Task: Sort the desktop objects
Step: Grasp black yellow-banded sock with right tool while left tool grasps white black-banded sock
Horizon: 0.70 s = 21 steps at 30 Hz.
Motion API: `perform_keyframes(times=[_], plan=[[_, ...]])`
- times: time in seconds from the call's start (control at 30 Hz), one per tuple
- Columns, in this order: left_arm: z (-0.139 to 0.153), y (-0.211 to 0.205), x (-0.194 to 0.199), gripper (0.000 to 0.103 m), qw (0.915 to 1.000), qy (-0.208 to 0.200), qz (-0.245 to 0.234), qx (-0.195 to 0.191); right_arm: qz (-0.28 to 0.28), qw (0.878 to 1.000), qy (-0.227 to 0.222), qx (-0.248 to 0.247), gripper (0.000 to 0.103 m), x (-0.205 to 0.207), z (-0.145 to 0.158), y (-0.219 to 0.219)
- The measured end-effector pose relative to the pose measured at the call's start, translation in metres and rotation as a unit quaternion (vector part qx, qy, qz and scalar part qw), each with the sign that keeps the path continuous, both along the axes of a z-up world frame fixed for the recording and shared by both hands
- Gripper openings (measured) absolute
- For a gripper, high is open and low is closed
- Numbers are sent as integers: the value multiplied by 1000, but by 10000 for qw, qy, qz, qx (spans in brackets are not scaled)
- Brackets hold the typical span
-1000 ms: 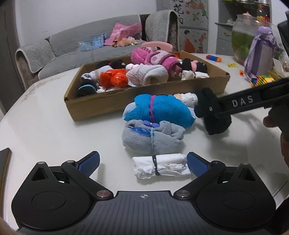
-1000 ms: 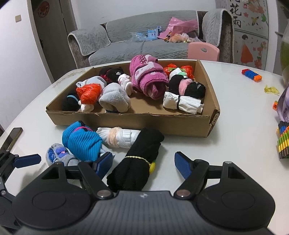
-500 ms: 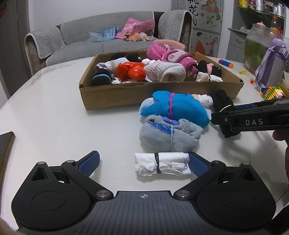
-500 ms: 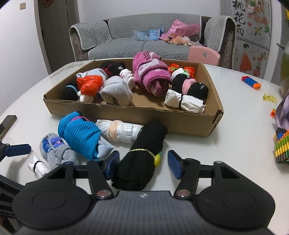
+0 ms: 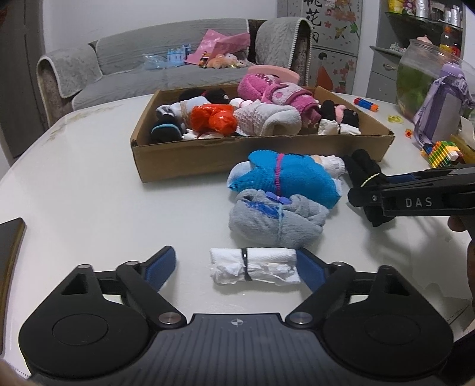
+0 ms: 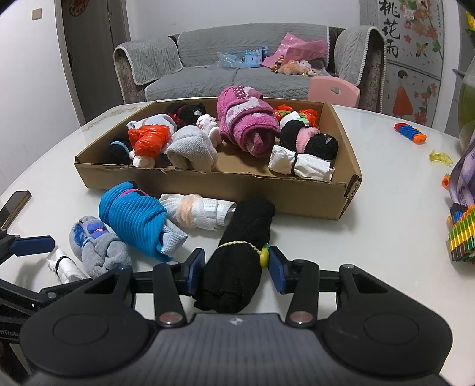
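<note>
Between the right tool's (image 6: pixel 236 267) closing pads lies the black sock roll (image 6: pixel 240 258)

Grey quilted sofa (image 6: pixel 237 71) against white wall (image 6: pixel 207 12), cluttered with toys and pink wrapping. Dark door (image 6: pixel 89 59) at left. Pink chair back (image 6: pixel 334 90) behind white round table (image 6: pixel 386 237). Floral-decorated cabinet (image 6: pixel 412 59) at right.

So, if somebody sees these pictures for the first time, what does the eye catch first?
Probably the cardboard box mid-table, crowded with rolled socks, a big pink bundle on top. In front, the right gripper has just been closing around a black sock roll; a bright blue roll lies beside.
</note>
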<state>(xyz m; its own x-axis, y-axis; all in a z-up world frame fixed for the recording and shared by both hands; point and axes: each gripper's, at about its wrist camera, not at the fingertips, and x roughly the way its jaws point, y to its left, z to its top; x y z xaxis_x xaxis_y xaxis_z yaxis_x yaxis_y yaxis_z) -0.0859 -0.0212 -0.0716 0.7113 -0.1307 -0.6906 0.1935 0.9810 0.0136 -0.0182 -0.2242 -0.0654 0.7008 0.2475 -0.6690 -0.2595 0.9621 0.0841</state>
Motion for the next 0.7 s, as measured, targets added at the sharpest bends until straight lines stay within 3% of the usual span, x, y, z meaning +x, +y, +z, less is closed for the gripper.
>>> perform_keyframes(times=[0.2,0.5,0.7], plan=[[2,-1,-1,76,10000,12,-30,-12,0,10000,-4,11,42,-2,0,-1],[3,-1,-2,69,10000,13,-33,-13,3,10000,-7,25,42,-2,0,-3],[3,1,-4,74,10000,-27,23,7,4,10000,-11,29,42,-3,0,-3]])
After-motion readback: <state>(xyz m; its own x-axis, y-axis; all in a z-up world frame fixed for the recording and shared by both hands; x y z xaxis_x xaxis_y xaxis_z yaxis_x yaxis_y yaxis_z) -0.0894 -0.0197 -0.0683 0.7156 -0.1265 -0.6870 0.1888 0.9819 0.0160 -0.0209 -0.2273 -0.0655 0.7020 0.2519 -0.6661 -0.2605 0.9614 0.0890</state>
